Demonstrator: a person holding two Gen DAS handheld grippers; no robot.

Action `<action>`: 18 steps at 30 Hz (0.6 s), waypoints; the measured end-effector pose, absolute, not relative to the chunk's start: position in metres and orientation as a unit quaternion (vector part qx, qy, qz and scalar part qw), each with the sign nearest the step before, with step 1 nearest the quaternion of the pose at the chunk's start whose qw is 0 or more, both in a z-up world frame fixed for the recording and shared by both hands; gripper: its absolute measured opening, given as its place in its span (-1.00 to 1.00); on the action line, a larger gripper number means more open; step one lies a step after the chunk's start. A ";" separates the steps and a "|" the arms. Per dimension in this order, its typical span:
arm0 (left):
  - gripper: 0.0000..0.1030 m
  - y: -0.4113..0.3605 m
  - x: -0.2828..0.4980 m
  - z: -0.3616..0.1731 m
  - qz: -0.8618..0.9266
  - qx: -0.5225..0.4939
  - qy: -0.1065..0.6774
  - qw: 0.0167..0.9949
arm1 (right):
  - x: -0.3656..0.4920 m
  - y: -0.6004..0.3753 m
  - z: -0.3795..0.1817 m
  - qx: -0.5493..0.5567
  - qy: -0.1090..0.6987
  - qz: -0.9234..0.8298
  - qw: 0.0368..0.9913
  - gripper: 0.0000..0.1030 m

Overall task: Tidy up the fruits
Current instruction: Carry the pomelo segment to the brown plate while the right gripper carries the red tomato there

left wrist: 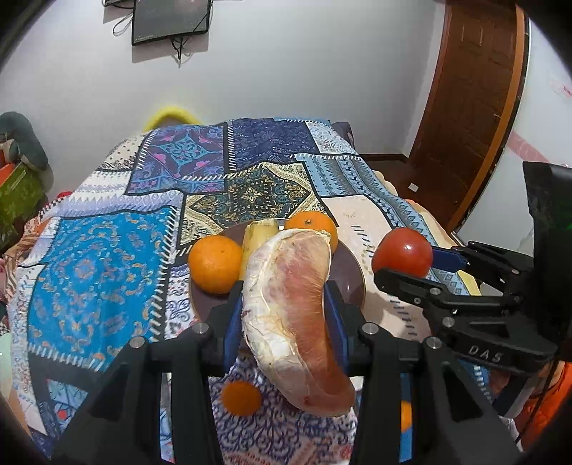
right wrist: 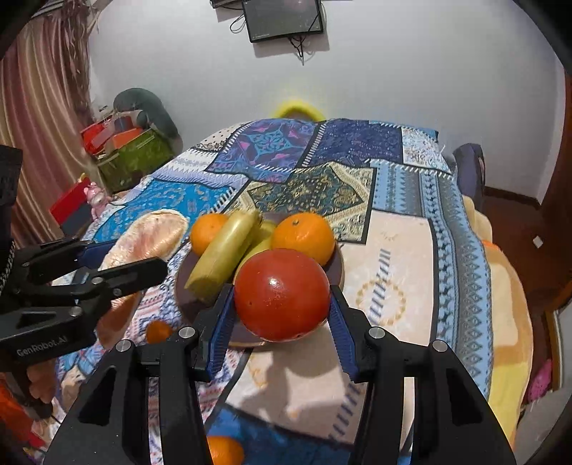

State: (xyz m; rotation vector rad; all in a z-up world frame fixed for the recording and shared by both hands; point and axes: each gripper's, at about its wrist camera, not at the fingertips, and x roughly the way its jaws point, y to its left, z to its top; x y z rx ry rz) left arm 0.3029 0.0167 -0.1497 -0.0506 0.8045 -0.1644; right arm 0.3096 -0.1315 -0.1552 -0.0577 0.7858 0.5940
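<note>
My left gripper (left wrist: 284,297) is shut on a peeled pomelo segment (left wrist: 293,314), pink with white pith, held over the near rim of a dark plate (left wrist: 348,272). On the plate lie two oranges (left wrist: 215,264) (left wrist: 314,225) and a banana (left wrist: 257,236). My right gripper (right wrist: 281,297) is shut on a red tomato (right wrist: 282,293) above the plate's (right wrist: 189,304) near edge, in front of the banana (right wrist: 225,250) and oranges (right wrist: 304,236). Each view shows the other gripper beside it: the right one (left wrist: 404,264) with the tomato (left wrist: 402,255), the left one (right wrist: 137,255) with the pomelo segment (right wrist: 150,236).
A patchwork cloth (left wrist: 107,257) covers the table. Two small tangerines (left wrist: 241,397) (left wrist: 405,415) lie on it near me, below the grippers. Boxes and bags (right wrist: 132,153) stand at the far left, a wooden door (left wrist: 472,107) at the right, a screen (right wrist: 282,18) on the wall.
</note>
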 end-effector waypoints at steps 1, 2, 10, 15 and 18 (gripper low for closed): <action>-0.18 0.016 0.307 -0.152 -0.079 -0.027 0.392 0.916 | 0.312 -0.130 -0.156 -0.032 0.376 0.283 0.882 -0.09; -0.18 0.016 0.311 -0.155 -0.078 -0.028 0.393 0.916 | 0.315 -0.129 -0.158 -0.035 0.375 0.283 0.882 -0.09; -0.18 0.015 0.341 -0.171 -0.071 -0.042 0.401 0.912 | 0.331 -0.122 -0.172 -0.049 0.384 0.290 0.875 -0.09; -0.18 0.014 0.353 -0.179 -0.072 -0.040 0.408 0.909 | 0.341 -0.121 -0.181 -0.051 0.393 0.289 0.871 -0.09; -0.18 0.011 0.357 -0.183 -0.071 -0.038 0.409 0.909 | 0.346 -0.122 -0.187 -0.051 0.400 0.290 0.868 -0.09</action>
